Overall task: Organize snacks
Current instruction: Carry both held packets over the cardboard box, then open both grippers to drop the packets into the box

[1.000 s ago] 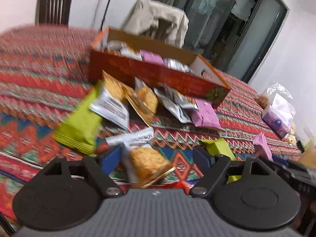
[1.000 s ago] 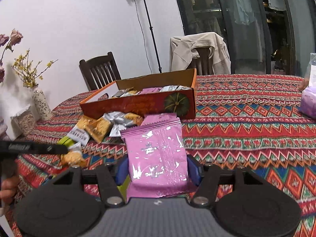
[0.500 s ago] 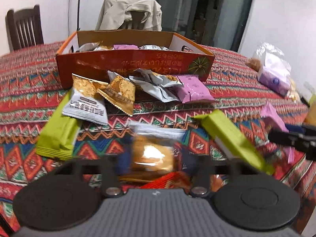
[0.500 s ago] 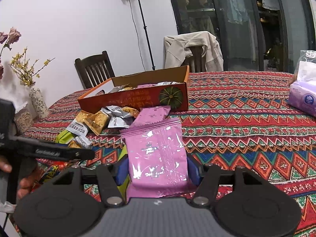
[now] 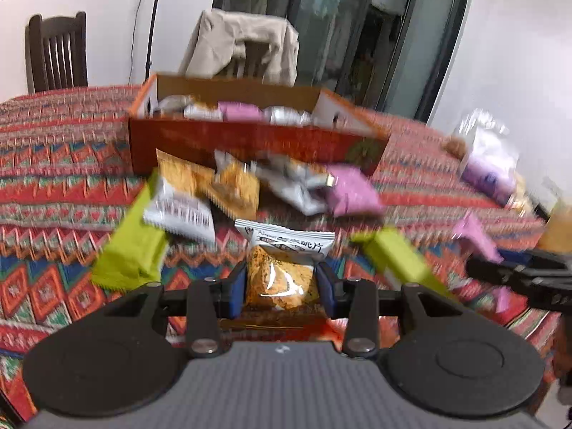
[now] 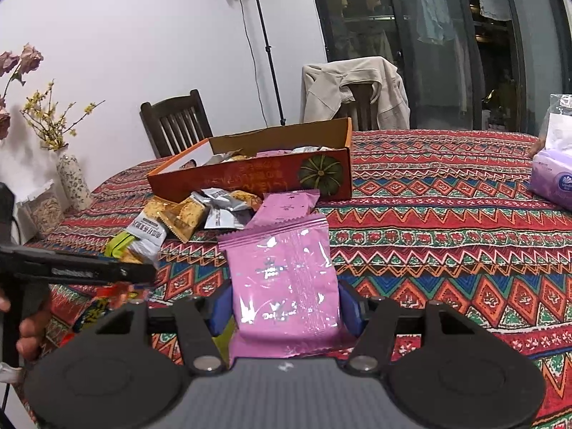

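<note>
My left gripper [image 5: 282,284] is shut on an orange snack packet with a white top [image 5: 287,245], held just above the patterned tablecloth. Beyond it lie several loose snacks: a green bar [image 5: 132,246], a white-and-orange packet [image 5: 178,211], silver packets [image 5: 296,186] and a pink packet [image 5: 350,193]. Behind them stands the open orange box [image 5: 250,143], with more packets inside. My right gripper [image 6: 284,307] is shut on a pink packet [image 6: 282,261], in front of the same box [image 6: 250,178]. The left gripper [image 6: 143,272] shows at the left edge of the right wrist view.
A purple tissue pack [image 6: 554,178] sits at the table's right edge. A flowered vase [image 6: 73,182] and a small container stand at the left. Behind the table are a wooden chair [image 6: 175,121] and a second chair with a beige jacket draped over it [image 6: 354,85].
My left gripper has shut on the orange packet, which lay between its open fingers before, and its view has rolled level. The right gripper still holds the pink packet.
</note>
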`<state>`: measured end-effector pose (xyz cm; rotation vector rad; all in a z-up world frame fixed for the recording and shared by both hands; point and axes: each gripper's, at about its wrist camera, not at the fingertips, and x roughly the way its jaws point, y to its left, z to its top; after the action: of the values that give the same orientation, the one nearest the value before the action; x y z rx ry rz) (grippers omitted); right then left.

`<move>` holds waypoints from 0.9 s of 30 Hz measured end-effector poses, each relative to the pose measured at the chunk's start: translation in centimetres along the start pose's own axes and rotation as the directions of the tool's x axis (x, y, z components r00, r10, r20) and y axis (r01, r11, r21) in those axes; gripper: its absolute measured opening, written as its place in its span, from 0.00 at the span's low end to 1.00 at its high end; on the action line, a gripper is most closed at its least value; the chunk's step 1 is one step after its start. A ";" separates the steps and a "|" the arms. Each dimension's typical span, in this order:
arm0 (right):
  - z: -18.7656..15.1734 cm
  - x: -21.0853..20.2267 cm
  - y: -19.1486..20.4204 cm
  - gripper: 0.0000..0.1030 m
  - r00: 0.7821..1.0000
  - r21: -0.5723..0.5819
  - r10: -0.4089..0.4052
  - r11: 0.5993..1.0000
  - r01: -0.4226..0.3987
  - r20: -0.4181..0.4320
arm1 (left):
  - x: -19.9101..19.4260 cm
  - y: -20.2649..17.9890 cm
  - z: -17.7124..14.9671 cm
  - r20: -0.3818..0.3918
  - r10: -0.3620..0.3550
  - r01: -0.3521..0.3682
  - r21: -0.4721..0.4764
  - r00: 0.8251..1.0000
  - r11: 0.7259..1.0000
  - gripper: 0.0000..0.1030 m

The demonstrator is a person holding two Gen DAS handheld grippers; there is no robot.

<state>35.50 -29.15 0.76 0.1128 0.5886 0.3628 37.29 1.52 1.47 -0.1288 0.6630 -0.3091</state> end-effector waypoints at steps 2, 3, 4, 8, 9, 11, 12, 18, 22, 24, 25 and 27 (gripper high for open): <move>0.6 -0.2 -0.1 0.58 1.000 -0.004 0.006 1.000 -0.006 0.005 | -1.2 0.5 1.6 0.051 -0.032 0.032 -0.007 0.998 0.999 0.40; 1.2 -0.3 -0.1 0.58 1.000 -0.011 0.011 1.000 -0.011 0.013 | -1.7 0.7 2.6 0.075 -0.045 0.046 -0.007 0.996 0.999 0.40; 1.9 -0.3 -0.1 0.58 1.000 -0.021 0.014 1.000 -0.013 0.025 | -2.1 1.1 3.9 0.100 -0.057 0.058 -0.005 0.993 0.998 0.40; 6.9 0.1 0.3 0.58 0.995 -0.077 0.038 0.997 -0.031 0.088 | -1.8 2.6 9.6 0.153 -0.037 0.032 0.039 0.987 0.999 0.40; 8.2 0.5 0.3 0.58 0.994 -0.091 0.039 0.995 -0.030 0.100 | -1.2 3.1 11.1 0.157 -0.024 0.017 0.049 0.987 0.999 0.40; 11.5 2.3 0.4 0.58 0.993 -0.115 0.040 0.993 -0.027 0.115 | 1.0 4.7 13.8 0.139 0.002 -0.007 0.037 0.990 0.999 0.40; 13.2 3.7 0.3 0.58 0.993 -0.118 0.046 0.992 -0.033 0.108 | 2.3 5.6 15.0 0.121 0.015 -0.018 0.026 0.993 1.000 0.40; 20.3 16.4 -0.7 0.58 0.999 -0.061 -0.011 0.998 0.009 -0.035 | 11.3 10.6 19.0 0.012 0.141 -0.140 -0.051 0.990 0.989 0.40; 21.0 24.2 -0.5 0.58 0.981 -0.097 -0.149 0.986 0.138 -0.123 | 15.0 11.9 18.6 -0.046 0.212 -0.212 0.003 0.976 0.977 0.40; 20.5 26.7 -0.2 0.58 0.966 -0.135 -0.211 0.972 0.192 -0.146 | 16.0 12.0 18.5 -0.055 0.220 -0.220 0.013 0.974 0.975 0.41; 20.3 27.8 -0.1 0.58 0.957 -0.158 -0.244 0.963 0.219 -0.155 | 16.3 12.2 18.5 -0.052 0.221 -0.220 0.015 0.974 0.975 0.41; 19.6 29.2 0.2 0.58 0.943 -0.212 -0.290 0.944 0.254 -0.161 | 16.4 12.3 18.5 -0.046 0.221 -0.220 0.008 0.974 0.975 0.45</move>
<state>68.94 -18.31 1.84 -0.1878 0.7461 0.1571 63.97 8.27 3.72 -0.0440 0.7164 -0.0993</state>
